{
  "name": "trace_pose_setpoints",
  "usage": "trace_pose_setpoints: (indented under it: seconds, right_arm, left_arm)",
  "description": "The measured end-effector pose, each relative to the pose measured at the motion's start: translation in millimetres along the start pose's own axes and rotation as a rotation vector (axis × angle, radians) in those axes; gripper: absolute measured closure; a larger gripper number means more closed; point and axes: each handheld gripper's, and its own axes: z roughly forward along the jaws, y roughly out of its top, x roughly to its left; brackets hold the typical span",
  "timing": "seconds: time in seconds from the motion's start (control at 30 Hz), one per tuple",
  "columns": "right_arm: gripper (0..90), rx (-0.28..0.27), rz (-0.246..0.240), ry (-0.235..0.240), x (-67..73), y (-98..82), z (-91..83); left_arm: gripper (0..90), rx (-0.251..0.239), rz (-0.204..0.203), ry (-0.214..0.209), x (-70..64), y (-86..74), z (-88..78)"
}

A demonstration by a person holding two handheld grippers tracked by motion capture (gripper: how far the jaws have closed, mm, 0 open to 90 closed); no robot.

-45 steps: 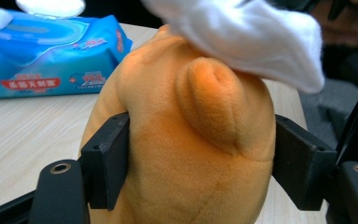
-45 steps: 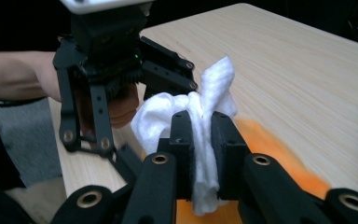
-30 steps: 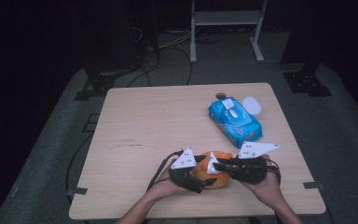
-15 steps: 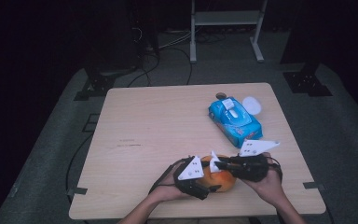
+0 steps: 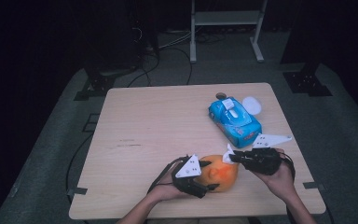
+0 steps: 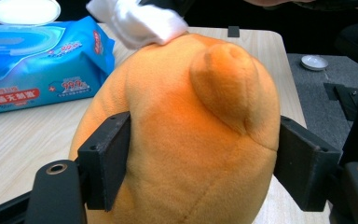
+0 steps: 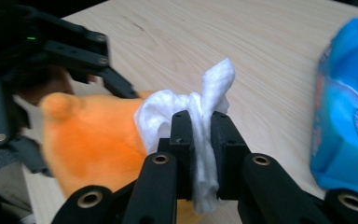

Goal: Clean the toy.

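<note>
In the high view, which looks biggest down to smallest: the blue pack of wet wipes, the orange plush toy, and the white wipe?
1. Blue plastic pack of wet wipes, largest.
2. Orange plush toy, somewhat smaller, though the claws partly cover it.
3. White crumpled wipe, clearly smallest.

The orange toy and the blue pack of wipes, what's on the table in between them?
Nothing: bare table lies between the orange toy and the pack of wipes, seen in the left gripper view.

Dark lab/studio: lone wooden table [image 5: 168, 121] on grey floor mat [image 5: 65, 140], black equipment stands [image 5: 303, 79], cables [image 5: 168, 46], white frame [image 5: 226, 18] behind.
</note>
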Motion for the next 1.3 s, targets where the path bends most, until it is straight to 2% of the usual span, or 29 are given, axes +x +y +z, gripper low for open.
trace_pose_setpoints:
  seconds: [0.07,0.17,0.27,0.37,0.43,0.47,0.5,0.53,0.57,0.63,0.67,0.77,0.93,1.0,1.13,1.23,1.27,1.3]
  right_arm:
    - [79.6,-0.006,-0.015,0.003,2.6,2.9,-1.3]
    - [79.5,-0.003,-0.002,-0.011,-3.0,1.1,-4.3]
    - [79.5,-0.009,0.049,0.002,-14.4,-5.5,-5.4]
    - [79.7,-0.024,0.053,0.007,-11.4,-3.3,-7.2]
    - [79.6,-0.038,0.026,0.051,-1.6,2.3,-5.8]
    - [79.5,-0.033,0.000,0.056,3.7,4.9,-3.5]
    - [79.4,-0.022,-0.028,0.038,7.2,6.6,-1.0]
    - [79.3,-0.018,-0.030,0.035,6.9,6.8,0.4]
    - [79.3,-0.022,-0.007,0.041,1.9,5.0,0.5]
    - [79.4,-0.013,0.013,0.005,-7.9,-0.8,-0.7]
    - [79.5,-0.013,0.048,-0.005,-14.9,-6.1,-2.4]
    - [79.5,-0.010,0.069,-0.005,-18.3,-11.9,-3.4]
    - [79.7,-0.020,0.021,0.013,-1.7,-0.4,3.0]
    - [79.6,-0.042,0.015,0.063,4.6,3.0,4.6]
    - [79.6,-0.050,-0.011,0.106,19.1,8.3,10.1]
    - [79.4,-0.061,-0.053,0.145,34.9,14.9,13.1]
    - [79.3,-0.060,-0.072,0.150,39.6,17.0,14.6]
    - [79.3,-0.053,-0.093,0.134,43.6,18.5,15.9]
  left_arm:
    - [26.1,-0.012,-0.028,0.000,3.7,-1.7,-2.2]
    - [26.1,-0.031,-0.076,-0.002,10.1,-5.0,-5.0]
    - [26.0,-0.038,-0.093,0.003,12.7,-5.5,-5.6]
    - [26.1,-0.037,-0.091,0.006,12.4,-5.3,-5.1]
    - [26.1,-0.037,-0.091,0.004,13.3,-5.2,-5.0]
    - [26.1,-0.036,-0.092,0.004,13.7,-5.3,-5.5]
    - [26.1,-0.033,-0.092,0.001,14.2,-5.6,-6.6]
    - [26.1,-0.034,-0.092,-0.001,15.2,-6.2,-8.1]
    - [26.4,-0.034,-0.096,-0.002,15.9,-6.7,-9.0]
    - [26.5,-0.038,-0.113,-0.004,19.3,-8.1,-11.1]
    - [26.4,-0.043,-0.120,-0.008,20.4,-8.8,-11.2]
    - [26.3,-0.045,-0.128,-0.020,21.7,-9.5,-10.8]
    - [24.8,-0.038,-0.124,-0.017,20.1,-8.8,-10.5]
    - [24.7,-0.042,-0.127,-0.017,19.4,-8.4,-8.8]
    - [24.2,-0.036,-0.113,0.000,15.8,-6.0,-5.8]
    - [24.4,-0.029,-0.100,0.014,13.8,-4.4,-4.8]
    - [24.4,-0.029,-0.099,0.017,13.8,-4.5,-4.5]
    - [24.4,-0.036,-0.106,0.019,14.6,-5.3,-4.9]
